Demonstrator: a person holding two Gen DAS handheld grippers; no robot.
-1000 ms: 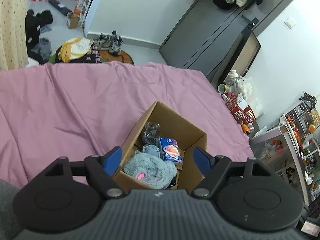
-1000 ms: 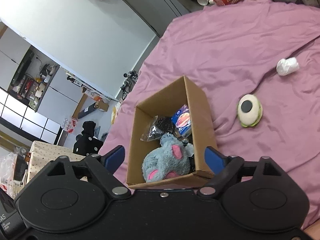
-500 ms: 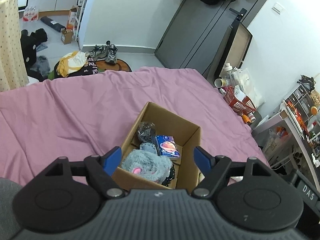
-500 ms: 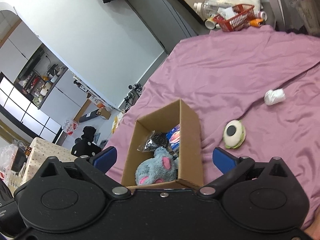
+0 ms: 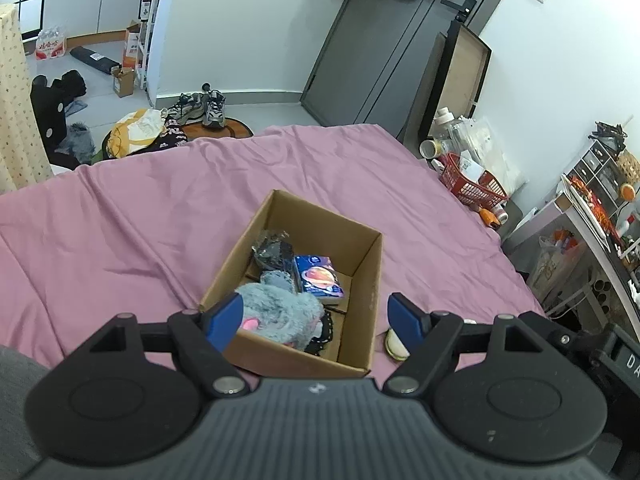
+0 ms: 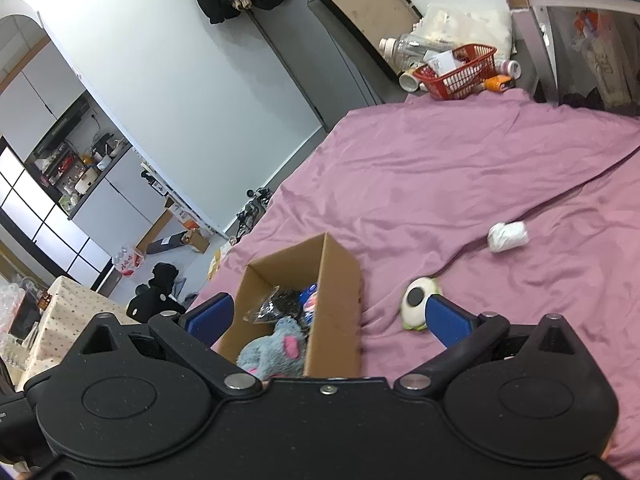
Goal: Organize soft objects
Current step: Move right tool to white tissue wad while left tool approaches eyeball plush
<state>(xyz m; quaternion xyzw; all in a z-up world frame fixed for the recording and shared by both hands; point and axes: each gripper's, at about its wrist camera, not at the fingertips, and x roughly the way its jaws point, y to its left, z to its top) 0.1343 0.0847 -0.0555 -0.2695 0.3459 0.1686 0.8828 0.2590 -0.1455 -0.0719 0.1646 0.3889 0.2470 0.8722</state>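
A cardboard box (image 5: 362,280) (image 6: 336,280) sits on the pink bed sheet (image 5: 120,220). Inside lie a grey plush toy (image 5: 280,312) (image 6: 272,354), a blue packet with a planet picture (image 5: 318,278) and a dark bag (image 5: 272,248). A round green-and-white soft toy (image 6: 418,304) lies on the sheet right of the box; its edge shows in the left wrist view (image 5: 394,346). A white bundle (image 6: 507,236) lies farther right. My left gripper (image 5: 314,316) is open and empty above the box's near edge. My right gripper (image 6: 328,314) is open and empty, its right finger beside the round toy.
A red basket (image 6: 456,74) (image 5: 468,184) with bottles stands beyond the bed's far corner. A grey door (image 5: 360,52), shoes (image 5: 204,108) and clothes on the floor (image 5: 140,132) lie past the bed's foot. A desk with shelves (image 5: 592,208) stands at the right.
Both grippers have pulled back and up from the box, so it looks smaller and farther. The right gripper's jaws have opened wider and swung toward the round toy.
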